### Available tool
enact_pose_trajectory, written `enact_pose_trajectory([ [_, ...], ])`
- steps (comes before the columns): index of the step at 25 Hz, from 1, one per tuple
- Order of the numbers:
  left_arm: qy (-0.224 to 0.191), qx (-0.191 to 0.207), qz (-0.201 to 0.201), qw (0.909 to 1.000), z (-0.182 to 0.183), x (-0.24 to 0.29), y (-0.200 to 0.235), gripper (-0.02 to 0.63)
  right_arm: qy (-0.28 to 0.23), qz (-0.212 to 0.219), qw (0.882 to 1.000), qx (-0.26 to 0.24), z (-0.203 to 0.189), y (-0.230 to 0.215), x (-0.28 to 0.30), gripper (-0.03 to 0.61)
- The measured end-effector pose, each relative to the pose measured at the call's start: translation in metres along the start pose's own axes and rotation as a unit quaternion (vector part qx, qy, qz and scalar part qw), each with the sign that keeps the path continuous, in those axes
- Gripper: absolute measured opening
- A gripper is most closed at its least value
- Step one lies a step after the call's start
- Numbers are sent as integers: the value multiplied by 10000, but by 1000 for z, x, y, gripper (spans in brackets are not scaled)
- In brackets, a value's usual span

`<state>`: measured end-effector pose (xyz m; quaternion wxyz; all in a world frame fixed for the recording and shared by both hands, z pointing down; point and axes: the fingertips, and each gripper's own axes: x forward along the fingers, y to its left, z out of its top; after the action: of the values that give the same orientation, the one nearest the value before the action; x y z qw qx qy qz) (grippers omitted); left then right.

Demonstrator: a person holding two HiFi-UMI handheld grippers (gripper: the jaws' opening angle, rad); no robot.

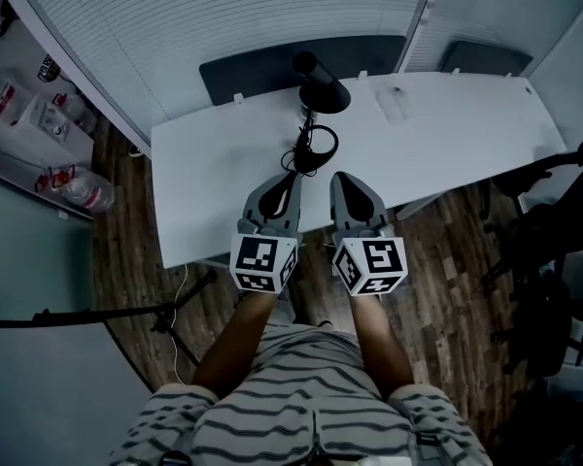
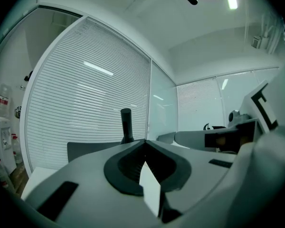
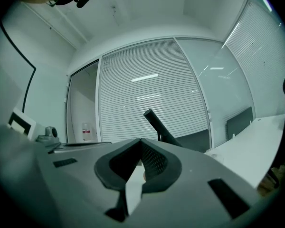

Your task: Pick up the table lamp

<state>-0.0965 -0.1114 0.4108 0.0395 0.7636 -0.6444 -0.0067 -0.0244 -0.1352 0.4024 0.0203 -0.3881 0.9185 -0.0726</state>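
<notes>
The left hand-held gripper (image 1: 291, 177) and the right hand-held gripper (image 1: 339, 177) hover side by side over the near edge of the white bench (image 1: 466, 134), jaws closed and empty. The black table lamp (image 1: 321, 85) stands at the far edge, with its coiled cable (image 1: 311, 149) just beyond the closed tips.

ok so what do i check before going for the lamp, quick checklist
1. Lamp standing on the table, in view of both grippers: ok.
2. Left gripper open for a grasp: not ok, jaws shut, nothing between them.
3. Right gripper open for a grasp: not ok, jaws shut, nothing between them.
4. Straight path to the lamp free: not ok, the coiled cable lies between the grippers and the lamp.
5. Cable loose enough to let the lamp lift: cannot tell.
</notes>
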Motion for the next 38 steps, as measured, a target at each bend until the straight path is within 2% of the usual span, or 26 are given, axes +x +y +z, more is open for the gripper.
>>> enact_pose_trajectory([
  [12,29,5,-329,9995,10,31,42,8,69,-209,9997,-45,2,7,51,11],
  [25,129,-103,-691,9975,6,44,62,8,106,-541,9984,-157,6,10,76,11],
  [38,97,8,-682,9976,9,70,63,8,79,-508,9986,-92,7,-9,94,10],
])
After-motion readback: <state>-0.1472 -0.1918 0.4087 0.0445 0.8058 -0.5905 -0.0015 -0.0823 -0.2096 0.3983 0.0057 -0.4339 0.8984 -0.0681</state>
